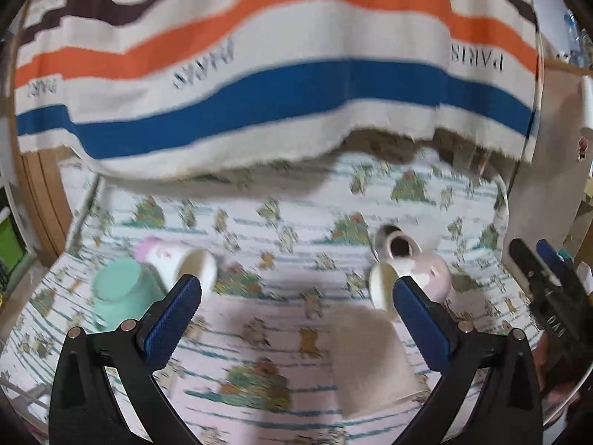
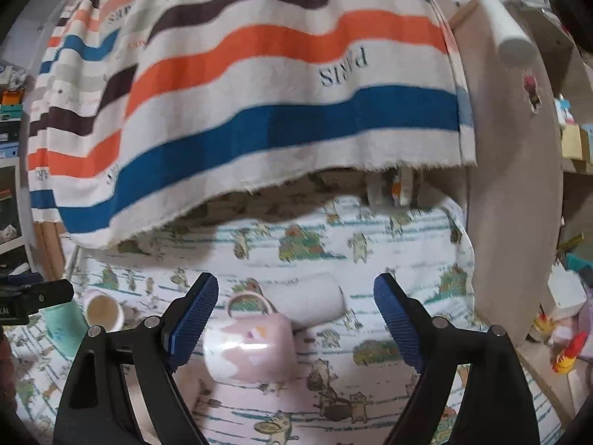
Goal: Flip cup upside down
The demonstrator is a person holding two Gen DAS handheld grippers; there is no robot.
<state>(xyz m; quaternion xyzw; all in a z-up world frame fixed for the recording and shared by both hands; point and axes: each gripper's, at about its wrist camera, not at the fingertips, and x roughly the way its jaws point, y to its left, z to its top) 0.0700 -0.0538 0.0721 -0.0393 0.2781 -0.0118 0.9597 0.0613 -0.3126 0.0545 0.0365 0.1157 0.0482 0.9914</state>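
Several cups lie on a patterned tablecloth (image 1: 259,222). A pink-and-white mug (image 2: 250,348) lies on its side with its handle up, just below and between my right gripper's (image 2: 296,319) open fingers; it also shows in the left wrist view (image 1: 415,274). A beige cup (image 1: 370,356) lies on its side low between my left gripper's (image 1: 296,307) open fingers. At the left, a mint cup (image 1: 118,293) stands upside down beside a white cup (image 1: 178,263) on its side. Both grippers are empty.
A striped towel (image 1: 259,74) hangs over the back of the table. The right gripper shows at the right edge of the left wrist view (image 1: 548,296). A wooden board (image 2: 519,185) stands at the right, with clutter beyond it.
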